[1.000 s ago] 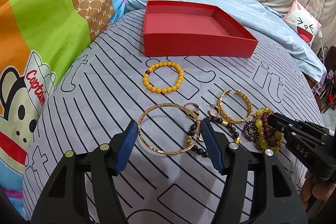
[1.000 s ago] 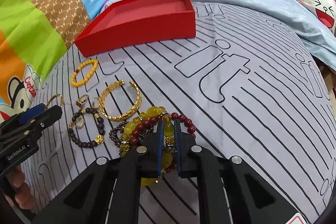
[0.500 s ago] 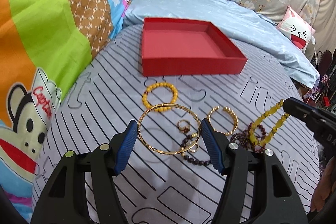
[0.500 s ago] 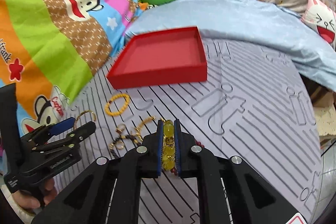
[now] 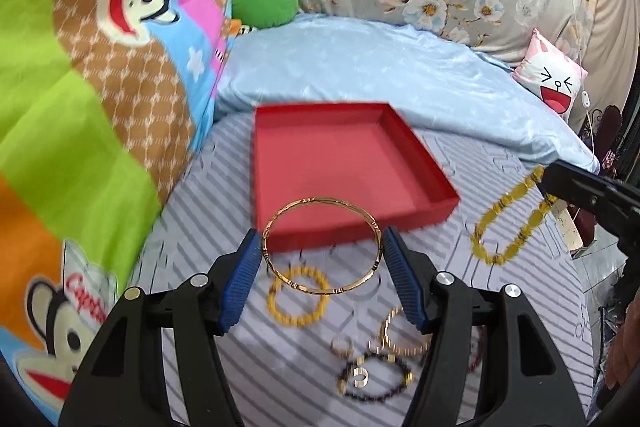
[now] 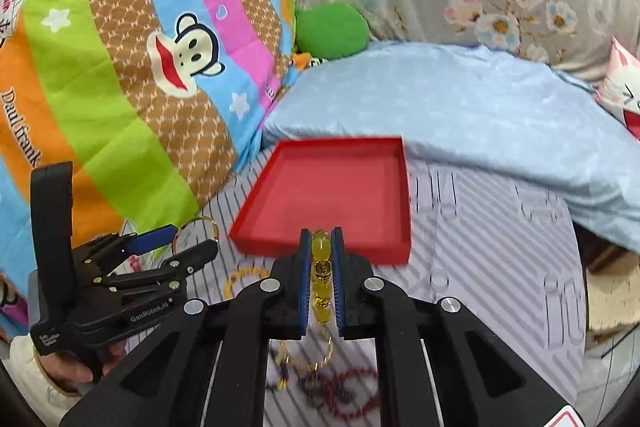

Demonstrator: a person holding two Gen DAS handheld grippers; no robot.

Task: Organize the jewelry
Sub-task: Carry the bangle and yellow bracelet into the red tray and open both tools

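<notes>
Fingers of the left gripper (image 5: pixel 322 259) stand moderately spread with a thin gold bangle (image 5: pixel 321 245) clamped across them, its ring lying roughly flat and spanning pad to pad. Beyond the tips sits the red tray (image 5: pixel 436 205) on the striped bedspread (image 5: pixel 208 195), its near wall just past the bangle, so the left hand looks nearer the drop. A yellow bead bracelet (image 5: pixel 298 297), a ring and dark beads lie on the bedspread under the gripper. At the right edge the right gripper (image 5: pixel 548 183) dangles a yellow bead strand (image 5: pixel 506 223).

From the right wrist, the right gripper (image 6: pixel 321 279) is nearly closed, pinching that yellow bead strand (image 6: pixel 321 267), which hangs below the pads. Straight ahead lies the red tray (image 6: pixel 320 253), apparently empty. The left gripper (image 6: pixel 176 247) shows at left, near the tray's near-left corner.
</notes>
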